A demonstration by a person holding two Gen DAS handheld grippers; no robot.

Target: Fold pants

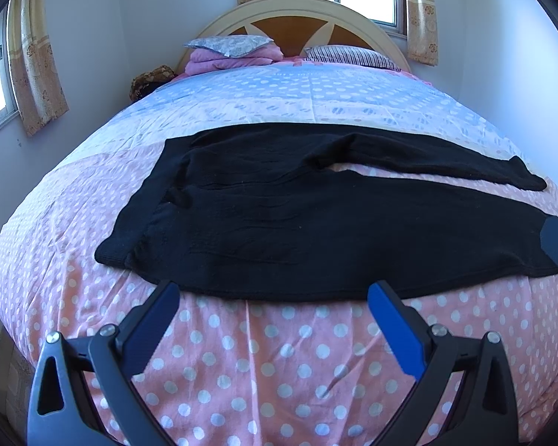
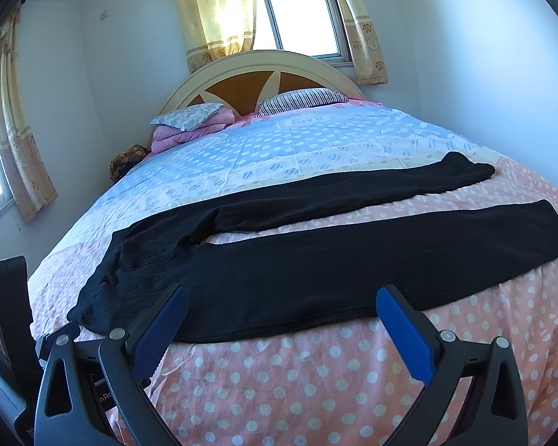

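The black pants (image 1: 279, 223) lie flat across the bed (image 1: 264, 371), waistband to the left, both legs stretched rightward and parted, on the pink dotted cover. The left gripper (image 1: 273, 297) hovers just before the near leg's hem edge, jaws spread wide, holding nothing. The right gripper (image 2: 281, 299) hovers likewise, wide open and empty. Pillows (image 2: 301, 98) sit by the headboard (image 2: 256, 63).

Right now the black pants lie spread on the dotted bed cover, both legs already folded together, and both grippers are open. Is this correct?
Not quite. The pants lie spread, but the two legs are apart, with bed cover showing between them, as the right wrist view shows. Both the left gripper and right gripper are open.
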